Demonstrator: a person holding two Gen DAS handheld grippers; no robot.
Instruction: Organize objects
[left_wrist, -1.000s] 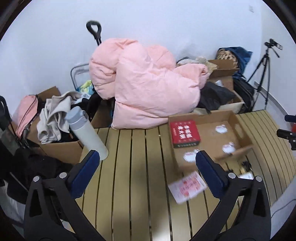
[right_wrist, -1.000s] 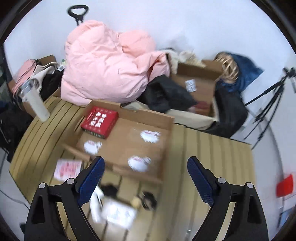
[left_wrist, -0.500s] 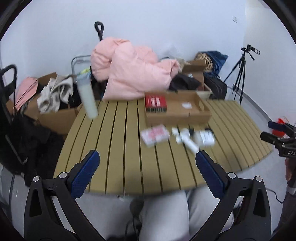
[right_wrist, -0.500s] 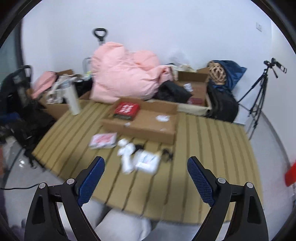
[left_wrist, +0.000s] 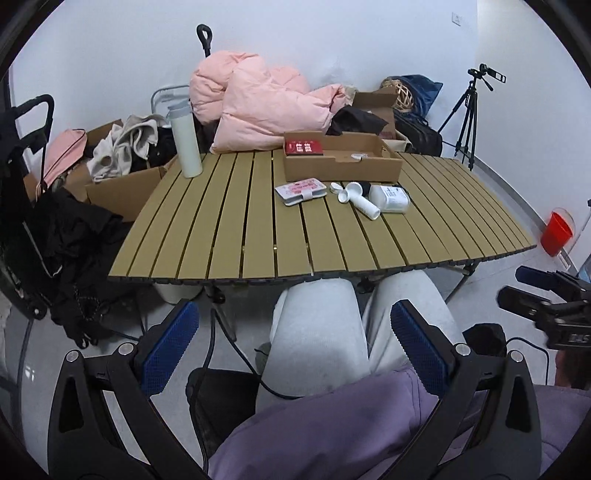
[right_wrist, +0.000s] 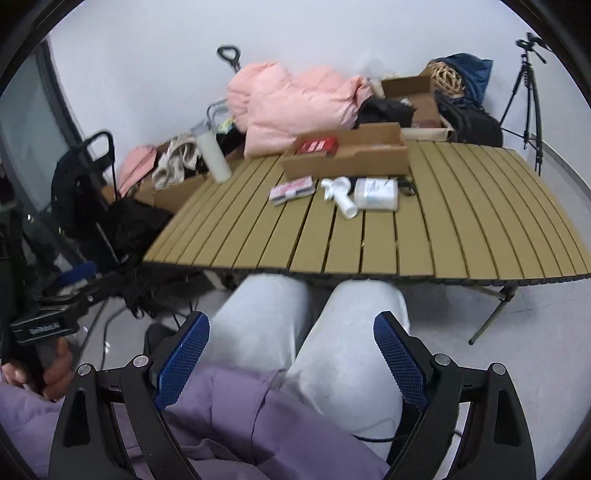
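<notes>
— What sits beyond the slatted tan folding table (left_wrist: 229, 236)?
— A puffy pink quilted coat (left_wrist: 258, 107), just behind its far edge.
— And to its right?
— A black camera tripod (left_wrist: 467, 107), and nearer, a red plastic bucket (left_wrist: 556, 232) on the floor.

Both tongs, left (left_wrist: 293, 345) and right (right_wrist: 291, 354), look the same: black plastic arms with silver screws and blue cross-hatched pads (left_wrist: 168, 349). The person's in light grey sweatpants (left_wrist: 317, 332) and a puffy lavender jacket (right_wrist: 236, 424); bare fingers (right_wrist: 55, 373) show.
</notes>
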